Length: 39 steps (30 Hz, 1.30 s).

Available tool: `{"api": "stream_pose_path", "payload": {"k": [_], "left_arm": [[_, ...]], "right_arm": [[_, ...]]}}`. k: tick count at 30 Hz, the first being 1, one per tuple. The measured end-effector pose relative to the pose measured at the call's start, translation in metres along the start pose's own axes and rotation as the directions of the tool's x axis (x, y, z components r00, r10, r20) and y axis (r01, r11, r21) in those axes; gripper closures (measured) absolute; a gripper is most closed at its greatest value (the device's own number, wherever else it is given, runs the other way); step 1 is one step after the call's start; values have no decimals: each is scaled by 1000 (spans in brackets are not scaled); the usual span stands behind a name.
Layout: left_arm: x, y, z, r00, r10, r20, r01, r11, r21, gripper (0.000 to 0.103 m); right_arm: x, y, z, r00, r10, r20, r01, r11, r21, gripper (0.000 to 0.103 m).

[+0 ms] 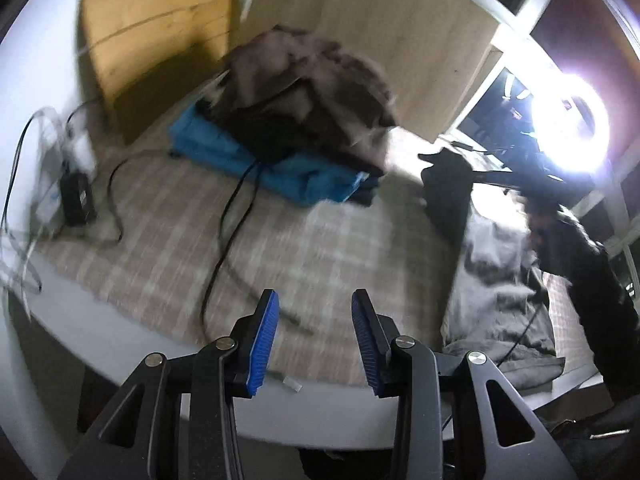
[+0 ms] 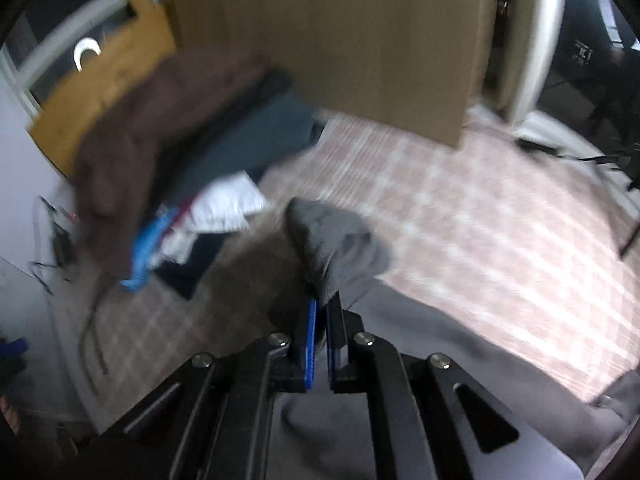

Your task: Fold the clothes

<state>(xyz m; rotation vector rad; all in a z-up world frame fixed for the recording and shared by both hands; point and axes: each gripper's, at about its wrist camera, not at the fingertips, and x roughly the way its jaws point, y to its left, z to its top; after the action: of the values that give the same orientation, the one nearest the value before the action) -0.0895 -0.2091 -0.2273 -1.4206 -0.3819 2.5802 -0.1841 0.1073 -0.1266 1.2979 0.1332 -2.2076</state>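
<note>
- Here, in the left wrist view, the left gripper (image 1: 314, 300) hangs over the near edge of the plaid-covered table (image 1: 320, 240) with its blue-padded fingers (image 1: 262, 344) spread wide and nothing between them.
- A pile of clothes (image 1: 304, 100) sits at the far side of the plaid cloth — brownish-grey garments heaped on dark ones, all resting on a folded blue garment (image 1: 280, 164).
- A black cable (image 1: 228, 240) runs from under that pile toward the near edge, and a black power adapter (image 1: 78, 198) lies at the left.
- At the right, the right gripper (image 1: 444, 168) shows as a dark blurred shape lifting a grey garment (image 1: 496, 280), which hangs down to the table; a bright ring light (image 1: 568, 124) glares behind it.
- A cardboard sheet (image 1: 152, 40) leans at the back left.
- In the right wrist view, the right gripper (image 2: 321, 308) has its blue pads nearly together, pinching a fold of the grey garment (image 2: 336, 240) — the rest trails down toward the camera.
- The clothes pile (image 2: 160, 140) is a blur at the left, the plaid cloth (image 2: 480, 220) spreads to the right, and a tan board (image 2: 340, 40) stands behind.
</note>
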Motion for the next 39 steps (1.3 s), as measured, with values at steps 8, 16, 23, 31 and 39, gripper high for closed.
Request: {"api": "stream_pose_path", "payload": {"k": [8,16,23,31,39], "left_arm": [[30,-110,50,994,-108,-5,107,978,181,68],[126,-299,73,950,-230,-212,301,857,417,68],[226,-470,68,883,-223,-412,439,703,559,66],[314,-580,44,818,-144,-557,508,635,582,64],[267,-589,-25,801,-104,-590,583,363,727,64]], "right_arm": [[-231,-178,-107,958,-215,192,160,950,267,99],[-353,-369,-334,681,-643,-350,700,433,568,96],[-368,-383,-351,731,-647,-216,637,535,555,39],[-294,-417,-348,841,-503,-199,539,745,393,37],[-283,-432,-377,907,-397,-140,421,843,335,37]]}}
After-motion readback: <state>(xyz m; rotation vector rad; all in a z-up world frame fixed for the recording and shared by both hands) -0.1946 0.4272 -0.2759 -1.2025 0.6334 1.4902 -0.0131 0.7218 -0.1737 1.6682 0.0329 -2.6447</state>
